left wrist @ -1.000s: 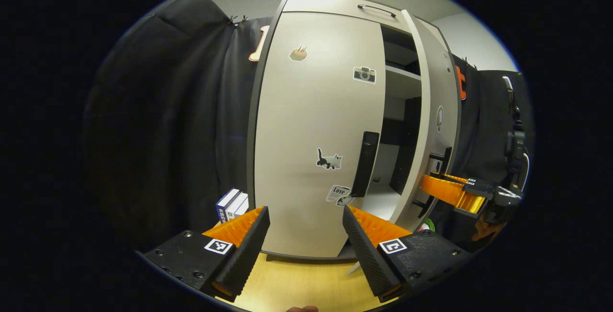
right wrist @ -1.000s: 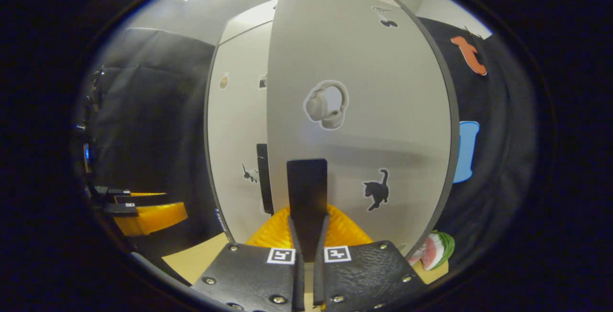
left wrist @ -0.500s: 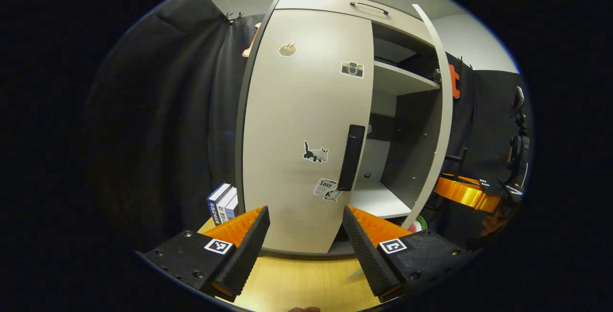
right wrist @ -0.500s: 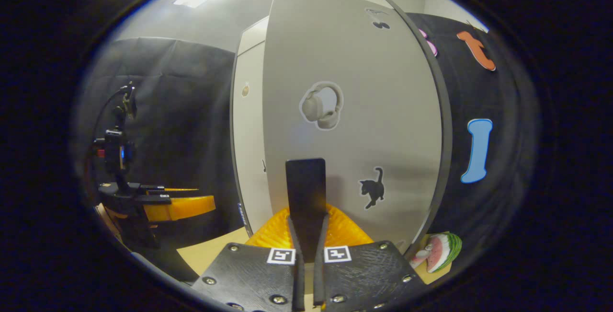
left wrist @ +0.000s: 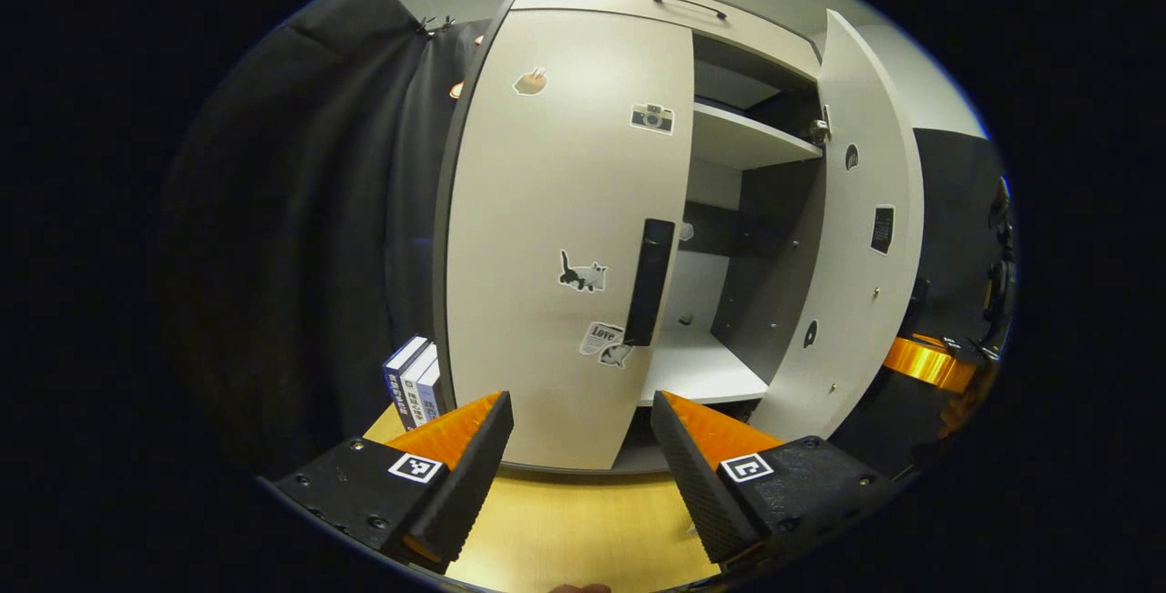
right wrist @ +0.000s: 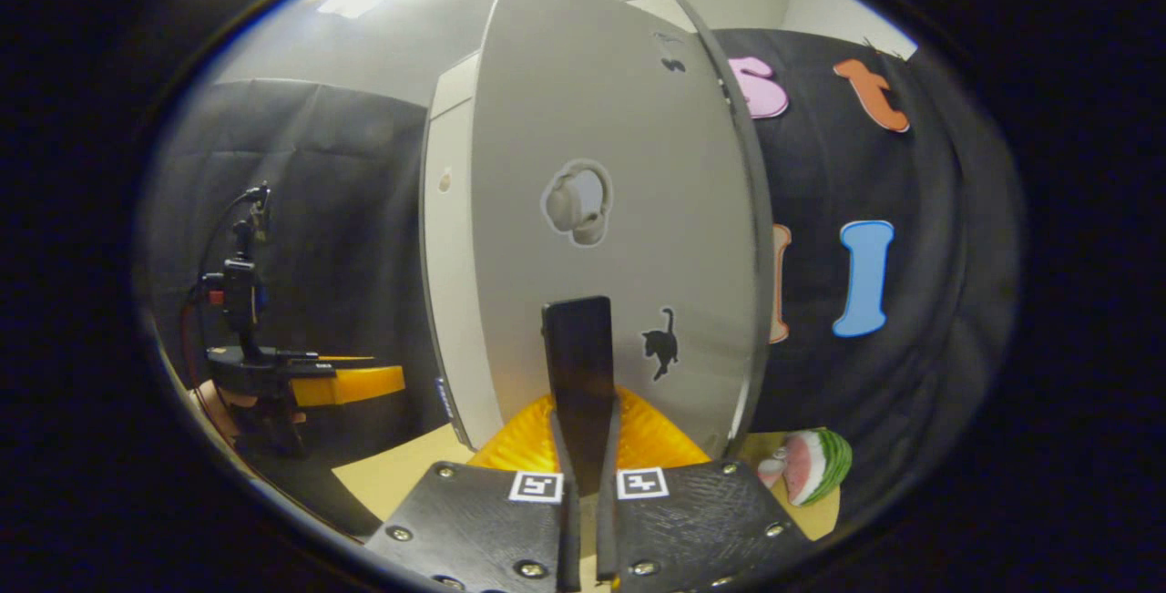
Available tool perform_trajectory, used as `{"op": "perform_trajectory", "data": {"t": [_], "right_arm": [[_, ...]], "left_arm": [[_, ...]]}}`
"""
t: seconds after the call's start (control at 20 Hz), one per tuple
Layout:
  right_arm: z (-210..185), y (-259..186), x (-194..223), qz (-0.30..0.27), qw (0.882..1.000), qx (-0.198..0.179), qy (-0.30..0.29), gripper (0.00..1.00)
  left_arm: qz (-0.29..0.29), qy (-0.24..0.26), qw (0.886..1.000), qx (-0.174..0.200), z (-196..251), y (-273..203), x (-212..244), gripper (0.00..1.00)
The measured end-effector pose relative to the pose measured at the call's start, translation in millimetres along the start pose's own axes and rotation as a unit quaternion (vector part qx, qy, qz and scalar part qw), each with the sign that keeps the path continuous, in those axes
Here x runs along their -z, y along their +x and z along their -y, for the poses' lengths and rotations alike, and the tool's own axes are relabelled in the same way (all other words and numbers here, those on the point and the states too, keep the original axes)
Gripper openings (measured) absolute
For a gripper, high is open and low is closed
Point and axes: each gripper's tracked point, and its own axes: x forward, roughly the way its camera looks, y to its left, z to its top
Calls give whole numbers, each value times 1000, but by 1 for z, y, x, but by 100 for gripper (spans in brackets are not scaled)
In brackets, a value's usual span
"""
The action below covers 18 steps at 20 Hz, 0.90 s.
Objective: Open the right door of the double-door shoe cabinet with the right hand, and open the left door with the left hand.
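The light grey shoe cabinet [left wrist: 601, 1] stands on a wooden table. Its left door [left wrist: 556, 201] is closed, with a black vertical handle [left wrist: 648, 281] near its right edge. My left gripper [left wrist: 581, 429] is open, low in front of that door and apart from it. The right door [left wrist: 861, 238] is swung wide, baring the shelves [left wrist: 742, 142] inside. In the right gripper view the right door [right wrist: 619, 210] faces me and my right gripper [right wrist: 583, 447] is shut on the right door's black handle [right wrist: 577, 365]. My right gripper [left wrist: 929, 361] also peeks past the open door's edge.
Several books [left wrist: 412, 383] stand left of the cabinet on the wooden table [left wrist: 583, 529]. A toy watermelon slice [right wrist: 813, 465] lies at the right door's foot. A camera on a stand [right wrist: 239, 292] rises at the left, with the left gripper [right wrist: 319, 383] below it.
The right door has swung far wider, pulled by my right gripper on its handle, exposing the shelves. My left gripper stays open and has moved little.
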Motion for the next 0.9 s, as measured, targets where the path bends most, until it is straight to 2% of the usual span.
{"op": "perform_trajectory", "data": {"t": [0.05,0.1,0.25,0.3,0.5,0.9], "right_arm": [[2,-4,-2,1,1000,12,0,7],[5,-8,-3,2,1000,23,-1,12],[17,-16,-5,6,998,59,1,12],[21,-17,-5,7,997,74,3,7],[47,-27,-5,14,992,126,-5,6],[83,-41,-8,22,987,161,12,5]], "left_arm": [[-2,2,1000,6,5,0,2,95],[-4,4,1000,12,10,-1,3,95],[-7,12,1000,27,21,-3,5,95],[-6,14,999,29,23,-4,5,95],[-7,11,999,37,30,0,5,95],[-7,17,998,54,48,15,4,95]]}}
